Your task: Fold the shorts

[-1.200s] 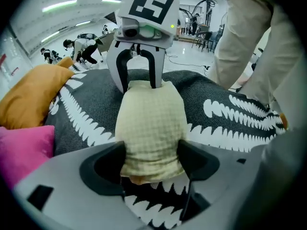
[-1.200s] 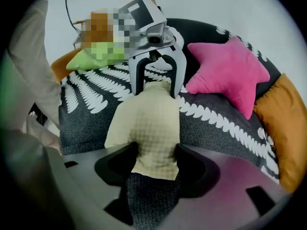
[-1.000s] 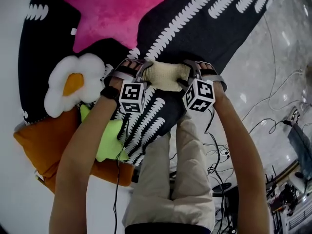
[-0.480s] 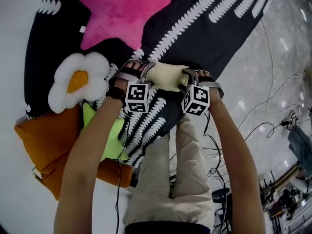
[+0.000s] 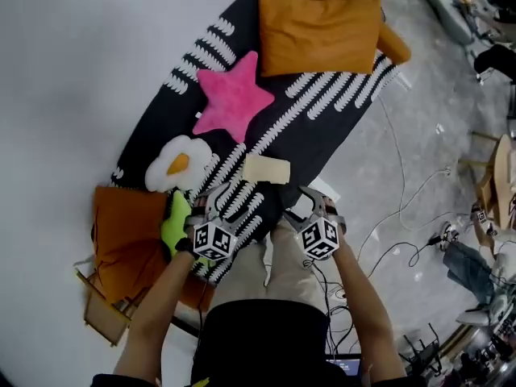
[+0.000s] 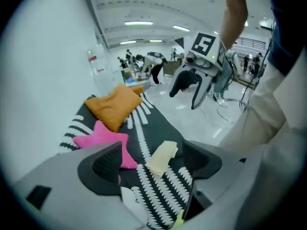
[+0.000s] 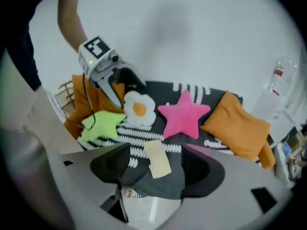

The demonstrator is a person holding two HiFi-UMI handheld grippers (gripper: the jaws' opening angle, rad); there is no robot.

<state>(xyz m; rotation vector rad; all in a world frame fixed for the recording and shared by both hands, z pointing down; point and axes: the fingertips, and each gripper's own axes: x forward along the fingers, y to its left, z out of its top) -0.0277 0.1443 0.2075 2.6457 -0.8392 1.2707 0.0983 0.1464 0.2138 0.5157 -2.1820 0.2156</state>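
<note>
The cream shorts (image 5: pixel 266 168) lie folded into a small flat rectangle on the black rug with white marks (image 5: pixel 322 127). Both grippers hang high above the rug on its near side, apart from the shorts. My left gripper (image 5: pixel 216 202) is open with nothing between its fingers, and so is my right gripper (image 5: pixel 317 208); both jaws have just been opening. In the left gripper view the shorts (image 6: pixel 163 157) show far below between the empty jaws, with the right gripper (image 6: pixel 184 97) beyond. The right gripper view also shows the shorts (image 7: pixel 157 159) and the left gripper (image 7: pixel 122 87).
On the rug lie a pink star cushion (image 5: pixel 232 95), an orange pillow (image 5: pixel 318 27), an egg-shaped cushion (image 5: pixel 176 165) and a green star (image 5: pixel 176 224). Another orange cushion (image 5: pixel 125 240) and a wooden frame (image 5: pixel 101 313) sit at the left. Cables (image 5: pixel 403 216) run over the floor at right.
Both grippers were at the two ends of the shorts on the rug; they have come off them and risen high. The shorts stay folded on the rug.
</note>
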